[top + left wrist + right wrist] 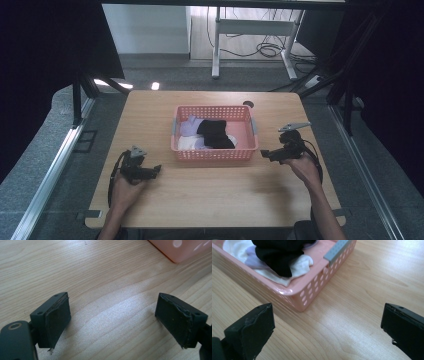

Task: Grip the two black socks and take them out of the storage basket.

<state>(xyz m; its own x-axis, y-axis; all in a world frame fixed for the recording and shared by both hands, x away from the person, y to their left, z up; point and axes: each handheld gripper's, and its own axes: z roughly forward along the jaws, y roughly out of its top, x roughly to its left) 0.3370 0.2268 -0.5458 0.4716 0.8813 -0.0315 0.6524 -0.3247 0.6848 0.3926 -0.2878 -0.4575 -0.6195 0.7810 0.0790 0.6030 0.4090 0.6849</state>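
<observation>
Left hand-held gripper (156, 169): jaws wide apart, holding nothing, low over bare wood left of basket.
Right hand-held gripper (263, 153): jaws wide apart, empty, just beside basket's right end.
Basket (214, 154): pink, mid-surface (210, 195), between both.
Contents: black cloth (215, 133) atop white (186, 144) and lilac (190, 125) pieces.

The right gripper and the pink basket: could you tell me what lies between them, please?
Only bare wooden table separates the right gripper from the pink basket, seen in the right gripper view.
</observation>
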